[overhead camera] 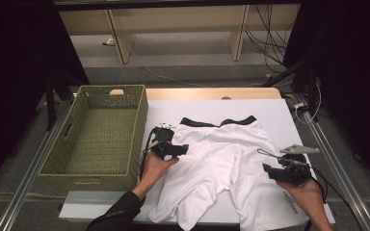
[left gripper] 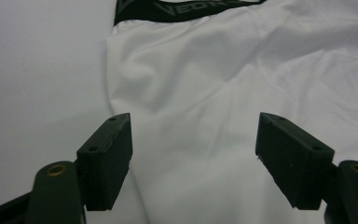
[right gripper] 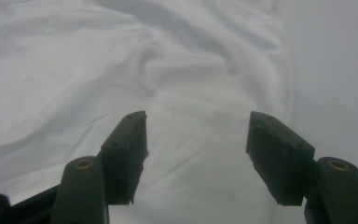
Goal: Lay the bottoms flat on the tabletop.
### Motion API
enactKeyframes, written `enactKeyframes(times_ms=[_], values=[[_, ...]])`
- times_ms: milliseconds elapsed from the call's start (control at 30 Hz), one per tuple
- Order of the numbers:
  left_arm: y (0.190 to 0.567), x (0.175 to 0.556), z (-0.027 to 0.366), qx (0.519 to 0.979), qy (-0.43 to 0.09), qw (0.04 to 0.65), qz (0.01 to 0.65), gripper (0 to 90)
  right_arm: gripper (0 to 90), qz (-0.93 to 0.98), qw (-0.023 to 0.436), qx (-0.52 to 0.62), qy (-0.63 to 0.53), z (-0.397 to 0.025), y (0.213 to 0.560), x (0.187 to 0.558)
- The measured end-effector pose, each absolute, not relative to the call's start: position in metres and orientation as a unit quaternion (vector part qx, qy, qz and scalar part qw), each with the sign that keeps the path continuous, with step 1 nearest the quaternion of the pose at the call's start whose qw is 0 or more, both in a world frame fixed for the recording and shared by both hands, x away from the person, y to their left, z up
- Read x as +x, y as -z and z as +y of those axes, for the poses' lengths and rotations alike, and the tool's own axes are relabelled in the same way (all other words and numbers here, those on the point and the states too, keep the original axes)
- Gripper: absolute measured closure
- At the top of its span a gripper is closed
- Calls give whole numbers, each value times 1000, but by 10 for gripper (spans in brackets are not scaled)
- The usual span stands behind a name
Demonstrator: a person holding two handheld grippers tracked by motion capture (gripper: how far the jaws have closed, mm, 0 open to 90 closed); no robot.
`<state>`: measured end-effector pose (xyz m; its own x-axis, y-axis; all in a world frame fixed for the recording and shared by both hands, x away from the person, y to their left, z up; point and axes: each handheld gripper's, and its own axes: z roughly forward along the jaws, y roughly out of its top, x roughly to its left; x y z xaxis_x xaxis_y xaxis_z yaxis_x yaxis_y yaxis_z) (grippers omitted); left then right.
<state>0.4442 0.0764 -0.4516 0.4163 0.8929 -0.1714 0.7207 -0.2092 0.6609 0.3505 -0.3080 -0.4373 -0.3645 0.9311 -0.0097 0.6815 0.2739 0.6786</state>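
We are holding the left gripper [overhead camera: 183, 148] and right gripper [overhead camera: 266, 168], jaws spread and pinching nothing, over opposite sides of the white shorts [overhead camera: 221, 168] lying flat beside the basket [overhead camera: 67, 166], apparently lining up to fold them

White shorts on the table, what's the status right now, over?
Left gripper and right gripper open, over the cloth. White shorts with black waistband spread flat, ungrasped. Green woven basket left, apart; nothing in the way.
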Motion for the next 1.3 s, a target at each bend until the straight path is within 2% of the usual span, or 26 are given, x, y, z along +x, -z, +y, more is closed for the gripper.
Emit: enactKeyframes(times_ms=[200,400,633,700,733,867,900,1000,1167,1267,1300], values=[[455,463,81,759,-126,330,547,291,382,753,212,550,-291,-324,437,390],[466,480,80,758,-131,302,563,311,376,748,206,563,-286,-323,438,408],[476,498,81,758,-91,306,569,437,382,743,190,582,-269,-330,448,424],[476,500,80,760,-82,308,566,503,402,740,181,594,-259,-334,453,429],[476,501,79,766,-85,305,560,568,412,736,177,601,-258,-336,455,432],[477,506,79,768,-83,318,550,828,498,729,156,613,-262,-344,462,440],[477,508,80,766,-89,319,551,866,512,730,154,613,-262,-345,463,442],[475,513,83,761,-100,320,556,881,603,734,152,612,-253,-346,466,445],[466,521,86,760,-127,312,555,885,807,732,152,615,-250,-348,468,451],[462,527,90,756,-132,307,563,884,898,733,157,614,-248,-347,468,453],[462,529,92,755,-137,304,564,883,900,732,162,614,-247,-346,468,454]])
